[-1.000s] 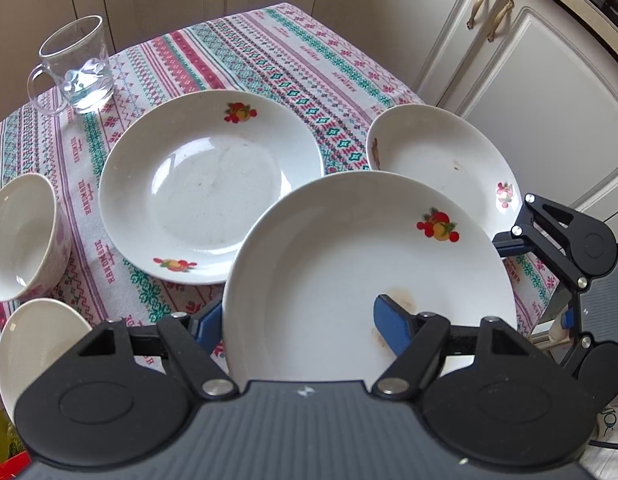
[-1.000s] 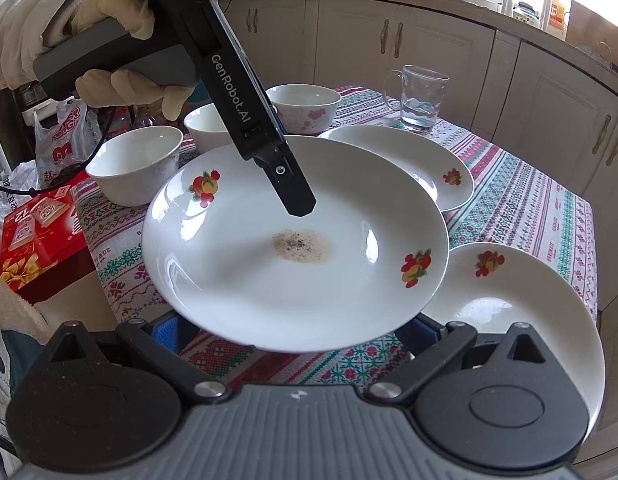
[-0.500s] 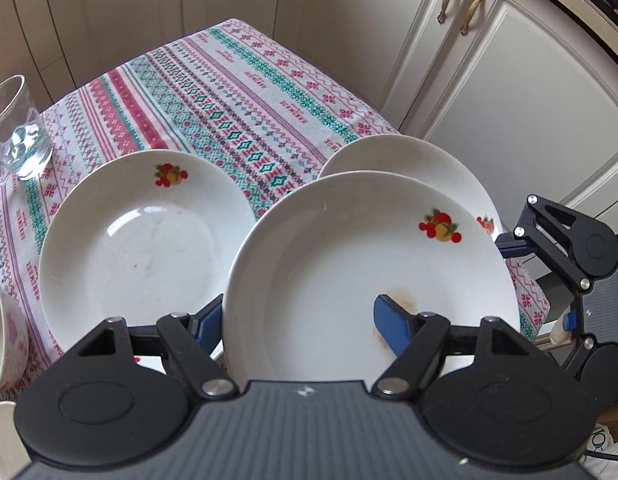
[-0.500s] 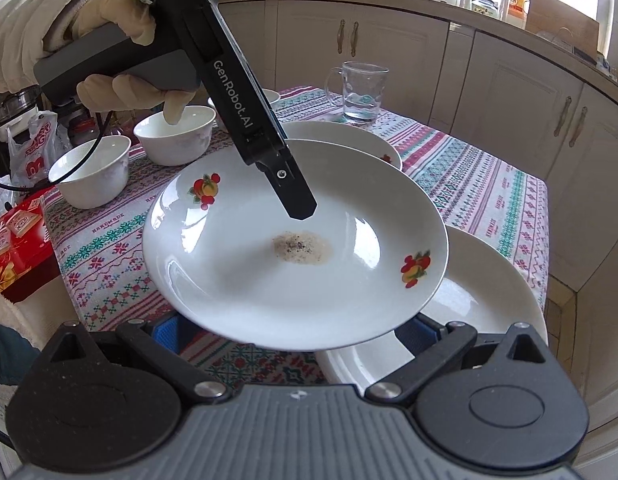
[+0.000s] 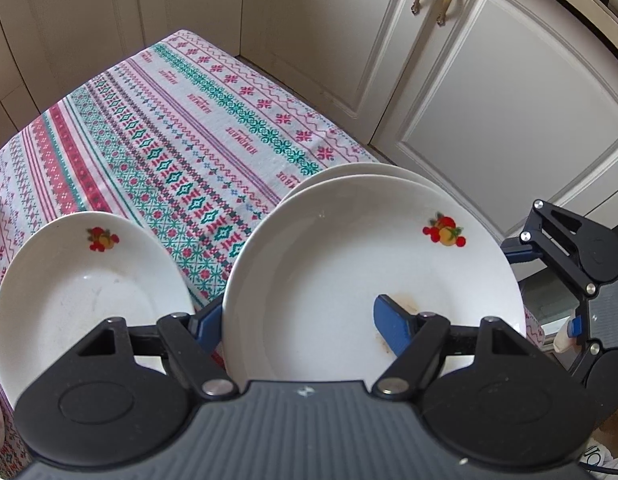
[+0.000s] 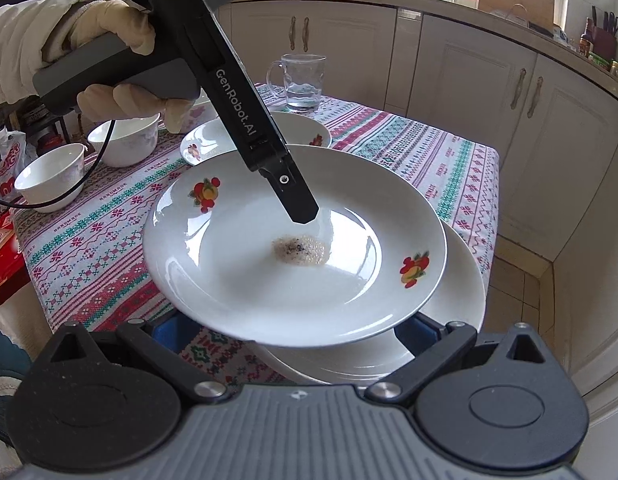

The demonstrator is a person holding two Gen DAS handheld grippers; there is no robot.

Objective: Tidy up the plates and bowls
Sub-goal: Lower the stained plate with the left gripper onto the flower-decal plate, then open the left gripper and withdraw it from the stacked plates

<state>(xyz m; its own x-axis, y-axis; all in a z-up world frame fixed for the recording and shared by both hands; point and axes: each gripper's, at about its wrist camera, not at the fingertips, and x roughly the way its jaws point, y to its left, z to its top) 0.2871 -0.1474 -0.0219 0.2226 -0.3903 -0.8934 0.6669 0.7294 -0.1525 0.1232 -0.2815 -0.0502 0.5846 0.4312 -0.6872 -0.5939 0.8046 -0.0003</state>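
**Stained plate held over a second plate at the desk corner**

The left tool (image 5: 297,320) grips a white plate (image 6: 293,240) by its rim: one blue pad lies on the inner surface, the other sits under the edge. From the right wrist view, the upper finger reaches down into the plate's well, ending just above a brownish stain (image 6: 301,250) with dark specks. The plate bears two fruit motifs (one on each side of the rim) and is carried clear of the cloth, slightly tilted.

Directly beneath it, a second white plate (image 6: 465,276) rests at the near corner of the desk (image 5: 181,132), which is covered with a patterned red, green and white cloth. Only that lower plate's edge shows past the held one.

The right tool (image 6: 293,330) has its blue pads either side of the held plate's near rim, below it; whether they press on anything I cannot tell, since the plate hides the gap.

A third plate (image 5: 89,292) sits on the cloth beside the held one. Farther back stand two white bowls (image 6: 125,140) and a glass mug (image 6: 301,80) with some water in it. A gloved hand (image 6: 121,68) with a pale sleeve holds the left tool's handle.
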